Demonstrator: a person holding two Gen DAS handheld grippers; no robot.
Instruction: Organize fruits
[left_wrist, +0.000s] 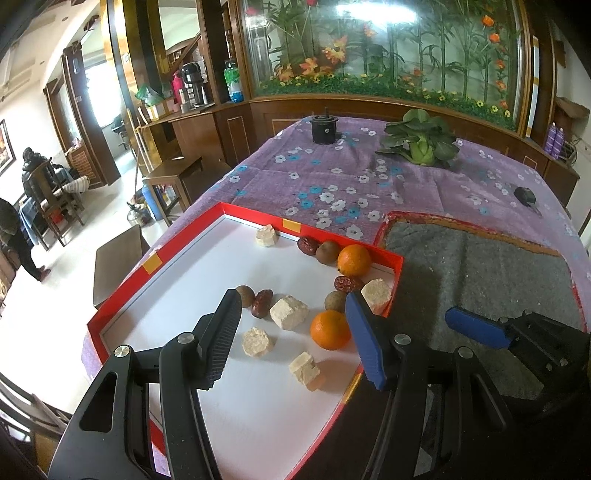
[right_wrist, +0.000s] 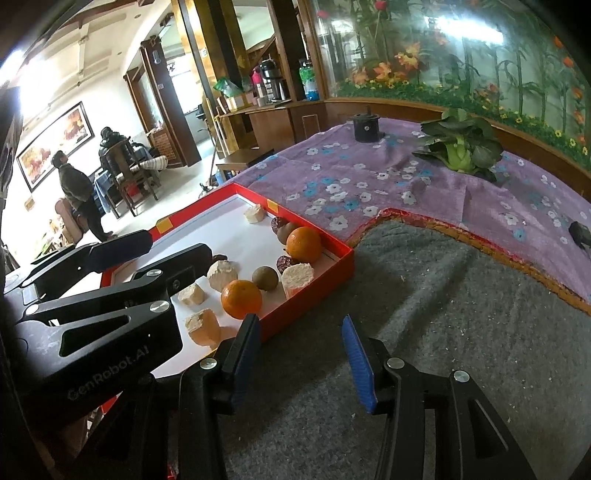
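**Near orange lies between the left tongs; right tongs stand off the tray**

The near orange (left_wrist: 330, 329) rests on the white floor of the red tray (left_wrist: 122, 295), close to the tray's right wall. It is round, so it has no long axis to align with. A brown round fruit (left_wrist: 334, 301) sits just beside it at 12 o'clock, and a pale cut chunk (left_wrist: 289, 312) lies near at 10 o'clock. A second orange (left_wrist: 354, 260) lies farther off at 12 o'clock, against the far wall.

In the left wrist view, the left tongs (left_wrist: 295, 332) stand moderately wide and empty above the tray. The near orange appears just inside the blue right pad, right of the centreline.

The right tongs (right_wrist: 301, 350) stand narrower, also empty, over the grey mat (right_wrist: 443, 314) on the desk. From them the near orange (right_wrist: 242, 299) lies at 11 o'clock, beyond the tray wall.

Judgement: the left hand is nearer; a slight rightward shift would centre the orange.
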